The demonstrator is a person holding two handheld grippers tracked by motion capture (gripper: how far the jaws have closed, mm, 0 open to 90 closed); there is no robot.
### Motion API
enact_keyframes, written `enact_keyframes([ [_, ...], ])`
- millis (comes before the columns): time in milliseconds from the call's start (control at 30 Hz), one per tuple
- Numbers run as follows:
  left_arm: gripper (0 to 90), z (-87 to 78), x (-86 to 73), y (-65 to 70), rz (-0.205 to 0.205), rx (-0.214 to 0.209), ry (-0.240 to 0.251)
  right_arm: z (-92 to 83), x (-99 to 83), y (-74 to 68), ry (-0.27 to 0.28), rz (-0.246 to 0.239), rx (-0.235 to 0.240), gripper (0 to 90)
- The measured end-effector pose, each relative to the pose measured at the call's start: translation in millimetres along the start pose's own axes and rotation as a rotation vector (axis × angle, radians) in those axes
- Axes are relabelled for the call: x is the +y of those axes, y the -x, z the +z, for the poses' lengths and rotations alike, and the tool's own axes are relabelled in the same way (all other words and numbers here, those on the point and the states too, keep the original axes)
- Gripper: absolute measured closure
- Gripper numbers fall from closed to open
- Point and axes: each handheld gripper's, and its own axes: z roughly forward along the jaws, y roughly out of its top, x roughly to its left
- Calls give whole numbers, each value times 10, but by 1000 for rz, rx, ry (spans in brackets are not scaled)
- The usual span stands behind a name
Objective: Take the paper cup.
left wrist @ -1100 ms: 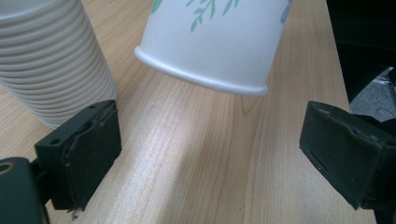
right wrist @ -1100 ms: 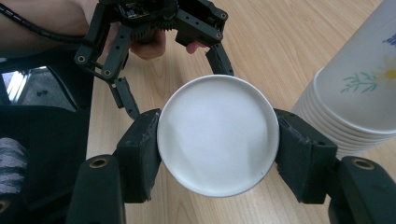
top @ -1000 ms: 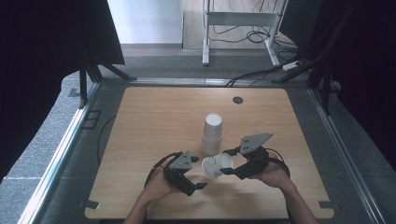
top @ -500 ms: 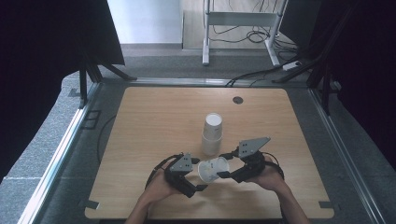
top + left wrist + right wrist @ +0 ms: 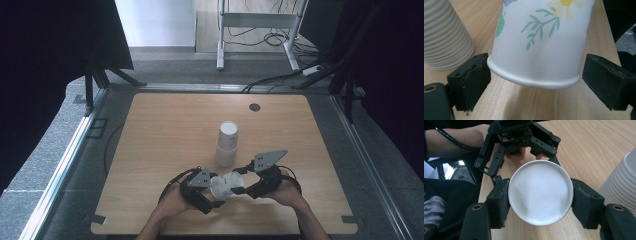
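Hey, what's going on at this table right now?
A person is working with a gripper in each hand over a wooden table. The right gripper is clamped on the base end of a flowered paper cup, holding it on its side. The left gripper brackets the cup's rim; its jaws have just been closing, with one pad at the rim and the other apart from it. A stack of cups stands just behind.

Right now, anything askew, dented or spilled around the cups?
One thing: the flowered paper cup lies sideways in the air between the grippers, with the right gripper clamped on its base end. The left gripper's fingers flank its rim. The cup stack stands upright. No spill or dent shows.
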Motion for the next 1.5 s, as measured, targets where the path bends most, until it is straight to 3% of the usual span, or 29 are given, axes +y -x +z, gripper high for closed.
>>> enact_keyframes([
  [700, 256, 9, -20, -6, -25, 9, 15, 14, -31, 12, -8, 3, 3, 363],
  [1233, 308, -23, 64, -6, -4, 5, -19, -15, -21, 6, -16, 2, 2, 344],
  [1500, 308, -61, 151, -13, 31, 18, -88, -51, 11, -12, -44, -3, -31, 273],
])
